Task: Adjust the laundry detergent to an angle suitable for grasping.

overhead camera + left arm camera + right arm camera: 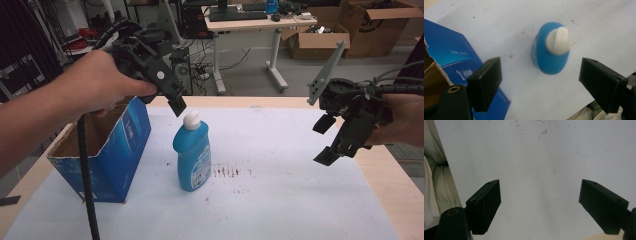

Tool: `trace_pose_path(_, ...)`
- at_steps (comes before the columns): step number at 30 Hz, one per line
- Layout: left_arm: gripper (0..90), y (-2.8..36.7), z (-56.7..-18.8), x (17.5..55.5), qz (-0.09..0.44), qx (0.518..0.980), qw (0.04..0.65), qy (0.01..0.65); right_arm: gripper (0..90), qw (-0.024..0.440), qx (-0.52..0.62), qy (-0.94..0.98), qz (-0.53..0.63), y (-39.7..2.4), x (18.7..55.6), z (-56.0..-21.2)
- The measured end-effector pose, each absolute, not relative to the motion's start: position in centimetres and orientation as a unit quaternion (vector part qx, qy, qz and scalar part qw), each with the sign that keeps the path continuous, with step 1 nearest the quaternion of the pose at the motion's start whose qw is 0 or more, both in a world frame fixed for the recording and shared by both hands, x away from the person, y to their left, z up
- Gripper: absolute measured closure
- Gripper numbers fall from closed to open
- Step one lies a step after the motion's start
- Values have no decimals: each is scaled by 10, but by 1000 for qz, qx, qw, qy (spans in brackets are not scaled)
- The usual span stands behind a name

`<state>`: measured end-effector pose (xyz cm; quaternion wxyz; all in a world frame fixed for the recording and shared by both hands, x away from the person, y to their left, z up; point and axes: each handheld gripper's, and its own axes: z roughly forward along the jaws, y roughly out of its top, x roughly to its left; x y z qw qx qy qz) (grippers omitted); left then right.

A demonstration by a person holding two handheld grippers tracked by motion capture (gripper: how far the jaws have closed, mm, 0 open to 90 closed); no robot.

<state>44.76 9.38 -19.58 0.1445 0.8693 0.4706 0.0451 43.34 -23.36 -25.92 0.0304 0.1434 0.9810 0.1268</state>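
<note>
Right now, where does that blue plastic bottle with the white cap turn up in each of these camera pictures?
High view: the blue plastic bottle with the white cap stands upright left of centre, just right of the blue cardboard box.
Left gripper view: seen from above, upper centre, between the open fingers.
Right gripper view: not in it; just the white table cover.
Shared landmark: the brown speckles on the cover.

Lab or workshop; desk [250,22] with keyboard [238,15]; cardboard boxes [350,30]
</note>
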Motion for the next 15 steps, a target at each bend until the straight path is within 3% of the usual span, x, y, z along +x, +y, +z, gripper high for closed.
trace_pose_path(15, 193, 78, -205, 449, 43, 869, 150, 469, 178, 30, 145, 981, 125, -235, 431, -260)
